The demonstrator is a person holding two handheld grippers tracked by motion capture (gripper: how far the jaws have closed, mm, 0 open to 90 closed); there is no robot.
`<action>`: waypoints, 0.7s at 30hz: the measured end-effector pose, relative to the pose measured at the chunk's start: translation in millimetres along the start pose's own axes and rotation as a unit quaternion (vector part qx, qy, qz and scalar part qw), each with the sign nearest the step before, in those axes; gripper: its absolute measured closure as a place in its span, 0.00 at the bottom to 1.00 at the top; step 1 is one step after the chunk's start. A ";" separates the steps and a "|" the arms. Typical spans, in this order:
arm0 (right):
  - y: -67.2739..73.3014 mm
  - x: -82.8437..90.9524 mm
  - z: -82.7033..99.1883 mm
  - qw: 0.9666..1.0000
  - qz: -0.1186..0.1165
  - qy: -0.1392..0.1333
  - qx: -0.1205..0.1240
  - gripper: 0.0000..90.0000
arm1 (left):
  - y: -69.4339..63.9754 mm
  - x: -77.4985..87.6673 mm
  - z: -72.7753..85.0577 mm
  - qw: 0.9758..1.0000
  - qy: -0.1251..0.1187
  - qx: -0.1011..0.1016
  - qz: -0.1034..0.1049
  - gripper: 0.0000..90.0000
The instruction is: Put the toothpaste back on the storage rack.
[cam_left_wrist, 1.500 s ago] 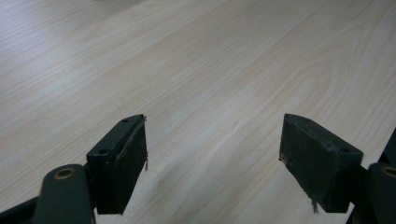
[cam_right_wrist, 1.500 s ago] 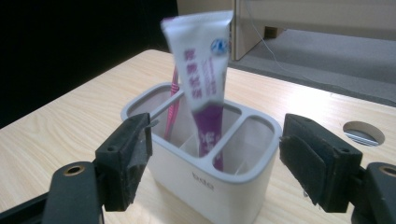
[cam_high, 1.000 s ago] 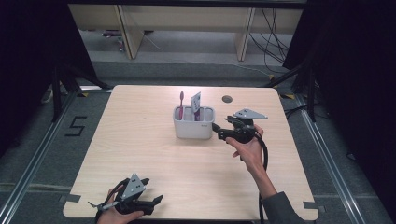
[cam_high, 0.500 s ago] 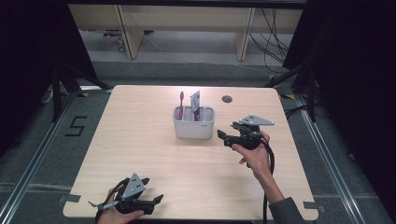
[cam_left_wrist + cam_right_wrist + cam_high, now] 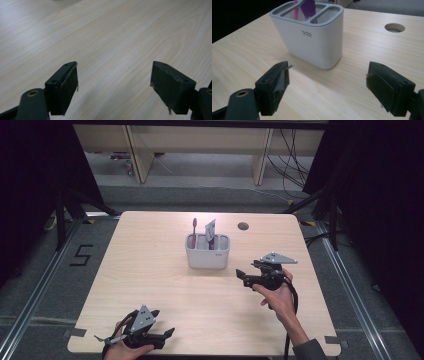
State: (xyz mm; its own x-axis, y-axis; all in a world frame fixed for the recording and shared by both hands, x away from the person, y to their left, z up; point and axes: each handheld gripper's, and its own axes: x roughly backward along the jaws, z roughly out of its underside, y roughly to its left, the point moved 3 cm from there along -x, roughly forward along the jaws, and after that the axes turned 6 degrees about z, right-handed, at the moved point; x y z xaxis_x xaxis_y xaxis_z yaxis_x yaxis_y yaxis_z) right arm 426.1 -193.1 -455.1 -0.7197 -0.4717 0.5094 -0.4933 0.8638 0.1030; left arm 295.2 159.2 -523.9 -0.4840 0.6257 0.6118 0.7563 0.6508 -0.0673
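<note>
A white holder with a grey rim (image 5: pixel 207 254) (image 5: pixel 315 37) stands upright at the table's middle back. A pink toothbrush (image 5: pixel 194 231) and a purple tube (image 5: pixel 210 234) (image 5: pixel 309 10) stick up out of it. My right gripper (image 5: pixel 245 276) (image 5: pixel 327 85) hovers open to the holder's right, held in a hand, with nothing between its fingers. My left gripper (image 5: pixel 167 336) (image 5: pixel 113 85) rests open near the table's front left edge, over bare wood.
The light wooden table (image 5: pixel 150 270) has a round cable hole (image 5: pixel 243 226) (image 5: pixel 394 27) at the back right of the holder. Dark metal frame legs and floor rails surround the table. A floor marking "5" (image 5: pixel 81 255) lies to the left.
My right gripper has drawn back from the holder toward the front and slightly right, lower over the table. The left gripper has stayed put.
</note>
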 end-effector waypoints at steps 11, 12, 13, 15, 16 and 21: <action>7.4 5.8 8.6 1.000 -0.013 -0.001 0.003 0.20 | 0.9 -0.1 0.4 1.000 0.002 0.003 0.000 0.22; 9.0 7.1 9.6 1.000 -0.009 -0.001 -0.003 0.20 | 0.3 -0.5 0.6 1.000 -0.001 0.006 0.001 0.22; 9.3 7.8 10.5 1.000 -0.017 0.004 -0.002 0.20 | 0.8 -0.3 0.8 1.000 0.001 0.004 0.000 0.23; 8.5 9.9 12.0 1.000 -0.011 0.000 0.011 0.20 | 0.5 -0.4 0.8 1.000 0.001 0.004 0.000 0.22; 10.0 11.7 13.3 1.000 -0.014 0.007 0.001 0.20 | 0.1 -0.2 0.7 1.000 0.001 0.004 0.003 0.22; 9.5 17.4 19.9 1.000 -0.013 0.005 0.000 0.20 | 0.6 -0.3 0.9 1.000 0.001 0.004 0.000 0.23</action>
State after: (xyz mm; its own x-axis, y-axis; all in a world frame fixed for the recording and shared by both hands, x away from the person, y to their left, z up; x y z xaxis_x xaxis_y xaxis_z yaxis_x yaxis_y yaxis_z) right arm 399.2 -196.7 -462.3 -0.7017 -0.4922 0.5151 -0.5117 0.8512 0.1164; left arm 295.3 159.8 -524.9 -0.4825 0.6254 0.6133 0.7528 0.6540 -0.0747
